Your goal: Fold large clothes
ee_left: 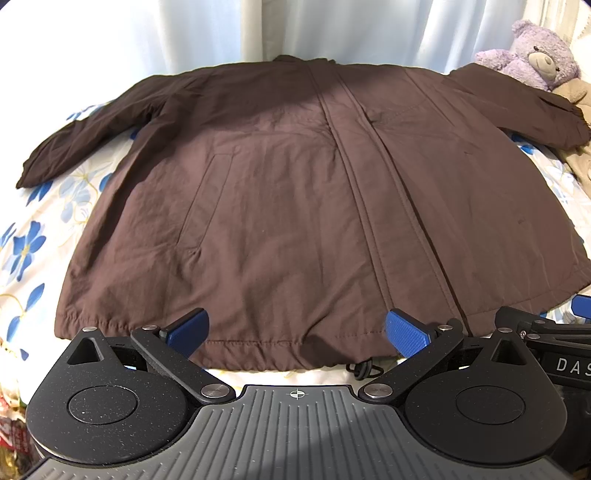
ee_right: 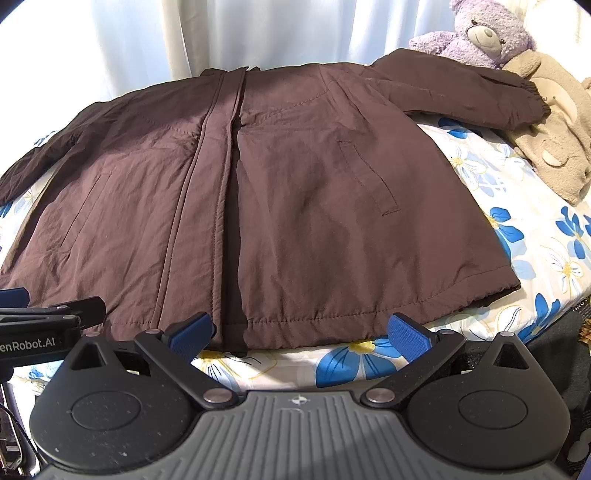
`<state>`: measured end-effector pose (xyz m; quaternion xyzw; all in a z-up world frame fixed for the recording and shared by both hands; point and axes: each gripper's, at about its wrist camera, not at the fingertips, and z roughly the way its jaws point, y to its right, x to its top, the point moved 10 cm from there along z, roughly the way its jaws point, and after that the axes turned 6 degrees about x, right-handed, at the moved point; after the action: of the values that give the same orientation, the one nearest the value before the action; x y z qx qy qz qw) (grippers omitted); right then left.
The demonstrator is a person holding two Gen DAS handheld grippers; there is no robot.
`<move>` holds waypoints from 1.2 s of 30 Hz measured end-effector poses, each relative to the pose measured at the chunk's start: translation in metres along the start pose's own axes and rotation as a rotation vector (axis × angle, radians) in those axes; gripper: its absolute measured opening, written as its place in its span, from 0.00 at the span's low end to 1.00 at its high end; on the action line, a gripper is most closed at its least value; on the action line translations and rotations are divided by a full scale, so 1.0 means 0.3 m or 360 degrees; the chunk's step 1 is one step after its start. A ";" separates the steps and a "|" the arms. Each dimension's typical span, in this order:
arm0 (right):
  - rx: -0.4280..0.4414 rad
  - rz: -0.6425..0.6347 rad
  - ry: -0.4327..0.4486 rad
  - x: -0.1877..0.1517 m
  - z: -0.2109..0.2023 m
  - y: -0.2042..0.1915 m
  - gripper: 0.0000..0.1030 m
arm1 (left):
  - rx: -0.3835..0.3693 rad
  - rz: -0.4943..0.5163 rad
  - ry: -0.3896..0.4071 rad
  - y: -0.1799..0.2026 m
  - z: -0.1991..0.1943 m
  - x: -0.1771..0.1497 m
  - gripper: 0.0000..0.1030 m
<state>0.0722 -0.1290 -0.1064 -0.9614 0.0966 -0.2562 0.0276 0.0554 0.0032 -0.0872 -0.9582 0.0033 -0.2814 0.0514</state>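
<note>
A large dark brown jacket (ee_left: pixel 288 192) (ee_right: pixel 295 206) lies spread flat, front up, on a flowered bedsheet (ee_left: pixel 40 236) (ee_right: pixel 535 236), both sleeves stretched out to the sides and the hem nearest me. My left gripper (ee_left: pixel 297 330) hovers open above the hem left of the front placket, blue pads wide apart with nothing between them. Over the hem's right half, my right gripper (ee_right: pixel 301 334) is open too and holds nothing. The right gripper's body (ee_left: pixel 554 343) shows at the left wrist view's right edge, and the left gripper's body (ee_right: pixel 40 328) at the right wrist view's left edge.
A purple teddy bear (ee_left: pixel 532 55) (ee_right: pixel 480 33) and a beige plush garment (ee_right: pixel 554 133) sit at the bed's far right, touching the jacket's right sleeve. White curtains (ee_left: pixel 295 26) hang behind the bed. A black drawcord (ee_left: pixel 364 369) pokes out under the hem.
</note>
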 end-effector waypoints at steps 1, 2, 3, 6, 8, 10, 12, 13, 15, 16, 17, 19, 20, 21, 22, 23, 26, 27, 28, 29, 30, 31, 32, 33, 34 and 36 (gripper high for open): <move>0.0000 -0.0001 -0.0001 -0.002 -0.001 0.000 0.99 | 0.0001 -0.0001 -0.0001 -0.001 0.000 -0.002 1.00; 0.0000 0.0000 0.0000 0.000 0.000 0.000 0.99 | 0.0002 -0.0001 -0.0002 -0.001 -0.001 -0.003 1.00; 0.0000 0.0001 0.0000 0.000 0.000 0.000 0.99 | 0.0003 -0.0001 -0.0003 0.000 -0.002 -0.004 1.00; -0.0001 0.0002 0.0000 0.000 0.001 0.000 0.99 | 0.0001 0.0002 -0.0001 0.000 -0.001 -0.007 1.00; -0.0001 0.0003 -0.0001 -0.001 -0.001 0.000 0.99 | 0.0003 0.0004 -0.0001 0.002 -0.002 -0.007 1.00; -0.0001 0.0005 -0.0001 -0.004 -0.002 0.000 0.99 | 0.0004 0.0003 -0.0003 0.001 -0.001 -0.008 1.00; 0.0000 0.0004 -0.0005 -0.004 -0.001 0.000 0.99 | 0.0004 -0.0001 -0.0006 0.001 0.000 -0.007 1.00; 0.0000 0.0004 -0.0007 -0.004 0.000 0.000 0.99 | 0.0003 -0.0002 -0.0006 0.001 -0.001 -0.008 1.00; 0.0002 0.0002 -0.0008 -0.004 0.001 -0.001 0.99 | 0.0003 -0.0002 -0.0006 0.002 -0.002 -0.009 1.00; 0.0002 0.0002 -0.0008 -0.003 0.000 -0.001 0.99 | 0.0003 -0.0001 -0.0006 0.002 -0.002 -0.008 1.00; 0.0002 0.0003 -0.0008 -0.003 0.000 -0.001 0.99 | 0.0003 0.0000 -0.0007 0.002 -0.002 -0.008 1.00; 0.0002 0.0003 -0.0009 -0.004 0.000 -0.001 0.99 | 0.0003 -0.0002 -0.0009 0.001 -0.001 -0.007 1.00; 0.0001 0.0004 -0.0010 -0.004 0.000 -0.001 0.99 | 0.0003 -0.0003 -0.0009 0.002 -0.001 -0.006 1.00; 0.0001 0.0005 -0.0011 -0.005 0.000 -0.001 0.99 | 0.0002 -0.0003 -0.0009 0.001 -0.003 -0.008 1.00; 0.0002 0.0005 -0.0011 -0.005 0.000 -0.001 0.99 | 0.0004 -0.0004 -0.0008 0.002 -0.002 -0.006 1.00; 0.0001 0.0005 -0.0011 -0.005 0.000 -0.001 0.99 | 0.0004 -0.0003 -0.0008 0.003 -0.001 -0.006 1.00; 0.0002 0.0008 -0.0011 -0.004 -0.001 0.000 0.99 | 0.0003 -0.0002 -0.0009 0.003 -0.002 -0.005 1.00; 0.0002 0.0008 -0.0012 -0.005 -0.001 0.000 0.99 | 0.0002 -0.0001 -0.0009 0.004 -0.002 -0.005 1.00; 0.0002 0.0007 -0.0012 -0.005 0.000 0.001 0.99 | 0.0002 0.0001 -0.0010 0.005 -0.002 -0.007 1.00; 0.0002 0.0008 -0.0012 -0.005 0.000 0.001 0.99 | 0.0001 0.0002 -0.0011 0.007 -0.002 -0.008 1.00; 0.0002 0.0008 -0.0011 -0.006 0.000 0.001 0.99 | 0.0001 0.0003 -0.0012 0.007 0.001 -0.008 1.00; 0.0001 0.0008 -0.0011 -0.006 0.000 0.001 0.99 | 0.0000 0.0004 -0.0014 0.008 0.001 -0.009 1.00; 0.0001 0.0008 -0.0010 -0.006 0.000 0.001 0.99 | 0.0000 0.0004 -0.0015 0.008 0.002 -0.009 1.00; 0.0000 0.0009 -0.0010 -0.006 0.000 0.000 0.99 | 0.0000 0.0003 -0.0015 0.008 0.002 -0.008 1.00; 0.0001 0.0009 -0.0011 -0.006 0.000 0.000 0.99 | 0.0000 0.0004 -0.0014 0.008 0.002 -0.009 1.00; 0.0001 0.0010 -0.0011 -0.007 -0.001 0.001 0.99 | 0.0000 0.0004 -0.0015 0.009 0.002 -0.007 1.00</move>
<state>0.0702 -0.1288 -0.1072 -0.9619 0.0997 -0.2529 0.0290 0.0540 0.0009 -0.0892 -0.9596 0.0043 -0.2767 0.0517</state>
